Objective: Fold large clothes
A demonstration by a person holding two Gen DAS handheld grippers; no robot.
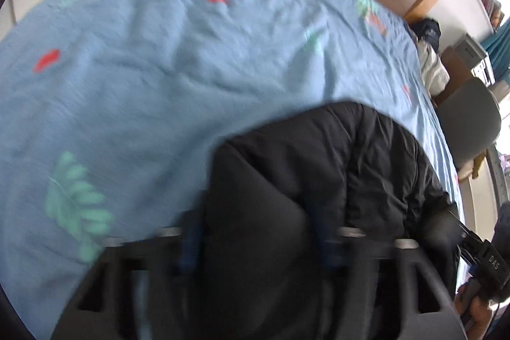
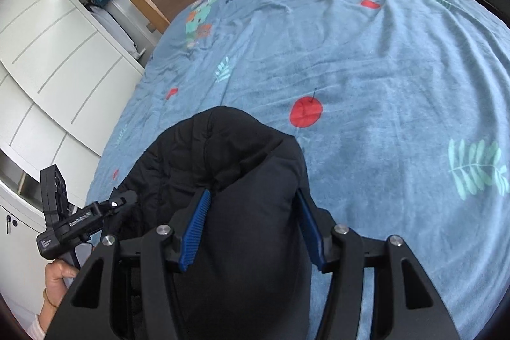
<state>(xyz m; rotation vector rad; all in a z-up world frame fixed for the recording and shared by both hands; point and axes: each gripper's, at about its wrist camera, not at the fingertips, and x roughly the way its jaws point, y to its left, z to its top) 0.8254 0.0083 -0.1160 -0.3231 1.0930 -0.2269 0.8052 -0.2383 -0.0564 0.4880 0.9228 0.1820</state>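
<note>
Over the near edge of the bed [image 2: 382,59], a black padded jacket [image 2: 229,168] hangs bunched between two tools, its far end resting on the blue printed bedsheet [image 1: 159,69]. The right tool [image 2: 253,228] is clenched on a thick roll of the jacket, both blue pads pressed into the fabric. The left tool [image 1: 255,241] also has a wad of the jacket between its blue pads and appears to be gripping it, though that view is blurred. Each tool also shows at the edge of the other's view, so the two grips sit close together on the same end of the garment. To do this step well, I judge both grips should stay firm, spread apart toward the jacket's corners, and carry the edge level over the bed so the padding lays flat rather than bunched.
</note>
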